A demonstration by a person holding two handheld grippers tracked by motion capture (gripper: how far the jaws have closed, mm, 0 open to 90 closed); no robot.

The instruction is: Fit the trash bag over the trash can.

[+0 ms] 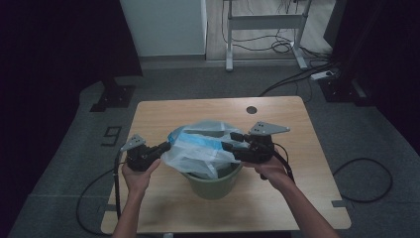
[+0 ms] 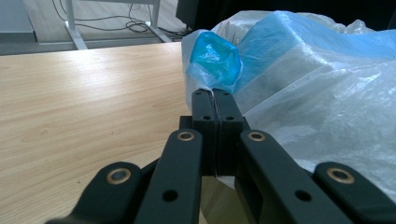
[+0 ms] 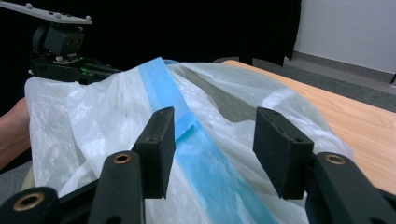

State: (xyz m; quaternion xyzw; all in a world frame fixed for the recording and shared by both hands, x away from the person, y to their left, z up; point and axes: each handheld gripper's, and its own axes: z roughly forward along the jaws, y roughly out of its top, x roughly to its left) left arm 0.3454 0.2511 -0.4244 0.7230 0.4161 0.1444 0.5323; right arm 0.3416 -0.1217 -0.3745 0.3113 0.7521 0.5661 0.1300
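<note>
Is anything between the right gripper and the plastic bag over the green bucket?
Nothing visible. The right gripper has its jaws open directly over the plastic bag, with the blue strip running between them. The left gripper is shut on the bag's far edge, above the green bucket.

High view: fixed above the person's side, facing forward and down over the whole counter (image 1: 297,198) and the floor beyond. Left and right gripper views: each rides close behind its own tongs, facing inward from opposite sides. All three share the plastic bag (image 1: 200,148) (image 2: 317,93) (image 3: 116,121).
</note>
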